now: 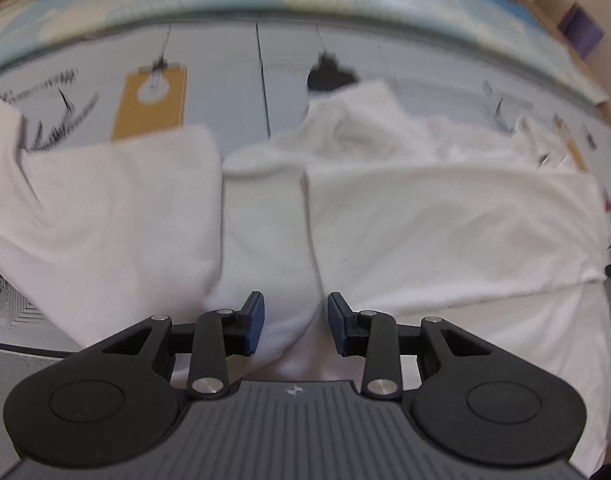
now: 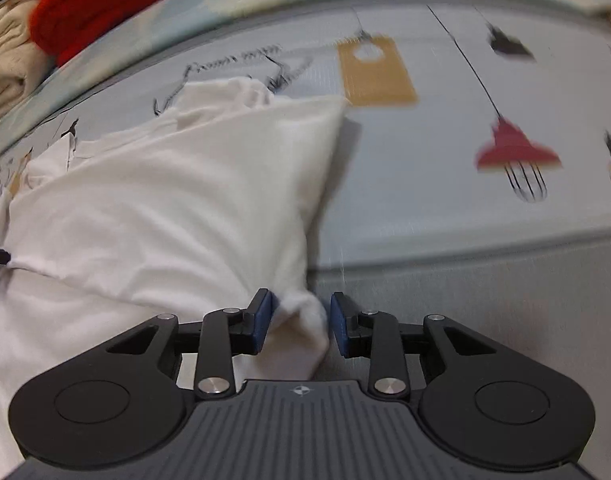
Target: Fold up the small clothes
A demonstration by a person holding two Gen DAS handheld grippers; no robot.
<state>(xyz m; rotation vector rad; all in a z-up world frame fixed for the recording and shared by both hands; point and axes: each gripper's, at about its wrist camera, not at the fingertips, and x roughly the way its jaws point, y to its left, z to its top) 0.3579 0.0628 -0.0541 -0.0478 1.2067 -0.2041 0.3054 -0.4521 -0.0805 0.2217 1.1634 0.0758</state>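
Both tongs point down at a white garment [image 1: 425, 220] spread on a printed sheet [image 1: 233, 80], likely releasing a fold just laid. The left gripper [image 1: 295, 326] and right gripper [image 2: 301, 326] stand partly open, pads astride cloth without pinching. Soft and creased, the garment lies directly under and ahead of the tongs.

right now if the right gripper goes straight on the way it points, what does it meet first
Probably the white garment: a bunched corner of it already sits between the open right gripper, with the patterned sheet underneath. Depth is unclear.
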